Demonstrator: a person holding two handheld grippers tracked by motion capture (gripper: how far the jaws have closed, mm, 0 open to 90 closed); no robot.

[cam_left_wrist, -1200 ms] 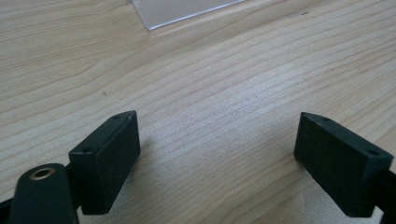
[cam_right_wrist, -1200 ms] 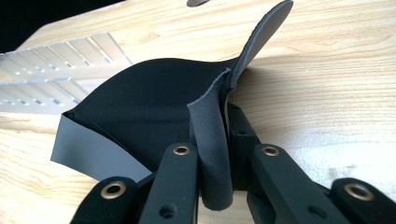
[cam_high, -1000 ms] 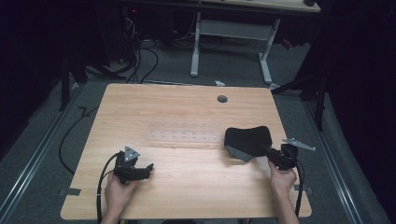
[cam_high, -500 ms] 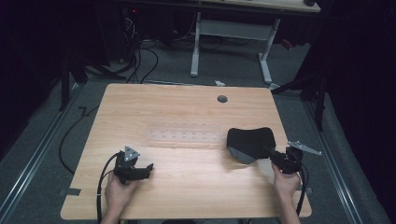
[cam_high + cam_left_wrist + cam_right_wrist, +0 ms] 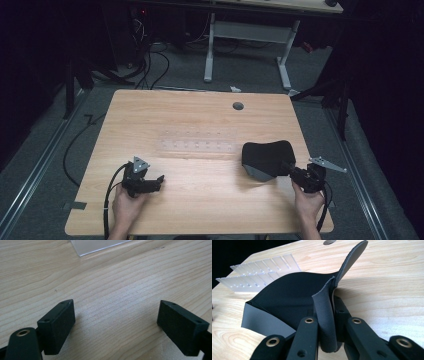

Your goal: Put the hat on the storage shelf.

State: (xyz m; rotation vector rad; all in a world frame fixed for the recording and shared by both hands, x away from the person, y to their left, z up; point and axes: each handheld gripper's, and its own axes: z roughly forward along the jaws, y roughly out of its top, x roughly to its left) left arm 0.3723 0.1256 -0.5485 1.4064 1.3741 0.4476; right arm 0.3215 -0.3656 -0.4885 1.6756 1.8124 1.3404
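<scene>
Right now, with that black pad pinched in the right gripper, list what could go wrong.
1. The right gripper grips only a folded edge of the black pad, so the pad may slip out under a harder pull.
2. The pad lies beside the clear plastic strip; dragging it leftward could knock the strip askew.
3. The left gripper rests open on the table, so nothing steadies the pad's far side.

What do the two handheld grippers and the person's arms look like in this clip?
Both the left gripper and the right gripper are black, each topped by a grey three-cornered plate and trailing a black cable. Up close, the jaws are blocky with matte pads and brass-ringed screw holes. The forearms are bare, no sleeves or gloves in view.
</scene>
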